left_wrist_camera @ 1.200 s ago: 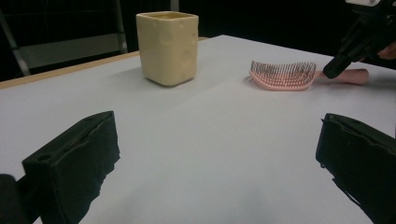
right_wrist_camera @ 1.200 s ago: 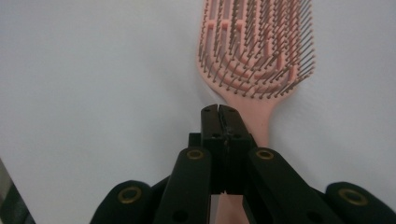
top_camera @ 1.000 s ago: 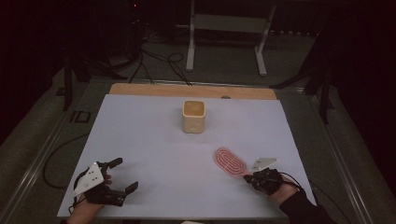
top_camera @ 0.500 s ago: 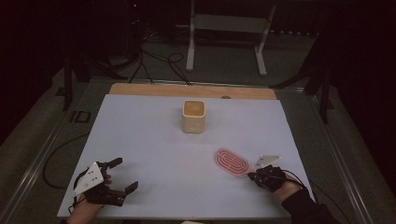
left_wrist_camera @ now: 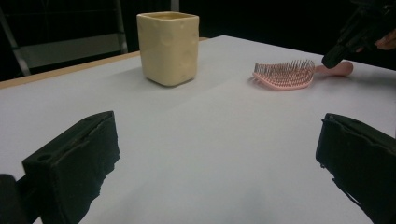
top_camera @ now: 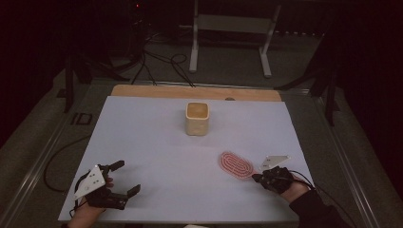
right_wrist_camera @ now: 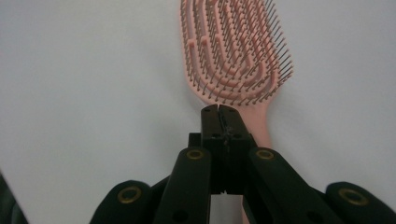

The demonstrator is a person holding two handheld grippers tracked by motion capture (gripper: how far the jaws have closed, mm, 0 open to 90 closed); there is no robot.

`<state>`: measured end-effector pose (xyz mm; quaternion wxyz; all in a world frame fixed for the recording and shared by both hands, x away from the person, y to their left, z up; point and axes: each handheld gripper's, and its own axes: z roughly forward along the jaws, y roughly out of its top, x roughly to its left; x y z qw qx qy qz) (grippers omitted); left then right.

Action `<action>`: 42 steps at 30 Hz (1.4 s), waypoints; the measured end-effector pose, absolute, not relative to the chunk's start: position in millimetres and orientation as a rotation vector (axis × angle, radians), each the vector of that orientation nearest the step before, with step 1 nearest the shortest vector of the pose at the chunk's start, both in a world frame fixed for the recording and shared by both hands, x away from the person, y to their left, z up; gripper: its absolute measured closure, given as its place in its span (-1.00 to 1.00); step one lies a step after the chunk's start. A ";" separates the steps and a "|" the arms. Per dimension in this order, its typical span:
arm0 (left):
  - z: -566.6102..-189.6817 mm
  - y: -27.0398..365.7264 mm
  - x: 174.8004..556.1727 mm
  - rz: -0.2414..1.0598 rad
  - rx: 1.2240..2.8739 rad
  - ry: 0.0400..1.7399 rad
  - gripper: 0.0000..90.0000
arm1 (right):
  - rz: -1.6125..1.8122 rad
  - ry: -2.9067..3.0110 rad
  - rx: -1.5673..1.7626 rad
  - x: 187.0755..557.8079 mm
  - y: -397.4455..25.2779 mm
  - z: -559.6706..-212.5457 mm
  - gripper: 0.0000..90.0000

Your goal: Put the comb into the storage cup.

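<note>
I had the right gripper [top_camera: 259, 177] at about four o'clock on the white table [top_camera: 142, 142], hovering over the handle of the pink hairbrush [top_camera: 236, 164]. In the right gripper view its jaws were pressed together, tips meeting just above the neck of the hairbrush [right_wrist_camera: 236, 51] where the handle joins the head. They did not look to be pinching the handle; it ran underneath and slightly to one side of them. The brush lay flat, bristles up, its head pointing toward ten o'clock, well apart from the cream cup [top_camera: 197, 118] standing upright near twelve o'clock.

The left gripper [top_camera: 121, 178] rested at about seven o'clock, jaws spread wide, empty, aimed across the table at the cup [left_wrist_camera: 168, 46] and the brush [left_wrist_camera: 285, 74].

My worries, judged from that position: with the jaws closed, any descent would have pushed down on the handle rather than straddled it, and a narrow, smooth handle could have skidded or pivoted, swinging the head away. I would have needed to open first and centre over the handle, since the offset could have left one jaw landing on top of it. A grip so close to the neck might also have let the brush tip once lifted.
</note>
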<state>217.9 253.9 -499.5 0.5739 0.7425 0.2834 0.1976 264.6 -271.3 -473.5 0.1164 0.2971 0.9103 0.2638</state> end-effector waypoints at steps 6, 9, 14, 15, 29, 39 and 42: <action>-499.3 253.8 217.9 0.464 1.740 0.664 -1.00 | 0.779 2.681 0.849 267.0 -279.7 -465.5 1.00; -499.3 253.7 218.0 0.464 1.739 0.664 -1.00 | 0.777 2.697 0.821 268.8 -283.0 -462.1 1.00; -499.3 253.9 218.2 0.463 1.741 0.663 -1.00 | 0.751 2.728 0.764 271.6 -286.6 -455.3 0.88; -499.5 253.8 218.2 0.463 1.740 0.663 -1.00 | 0.742 2.734 0.761 272.0 -286.6 -454.3 0.84; -499.4 253.3 218.2 0.459 1.746 0.662 -1.00 | 0.675 2.807 0.691 282.8 -280.7 -450.4 -0.18; -499.4 253.2 218.2 0.457 1.749 0.662 -1.00 | 0.661 2.838 0.722 287.2 -274.3 -452.6 -0.71; -499.4 253.3 218.3 0.457 1.749 0.662 -1.00 | 0.652 2.852 0.732 289.1 -272.8 -453.3 -0.81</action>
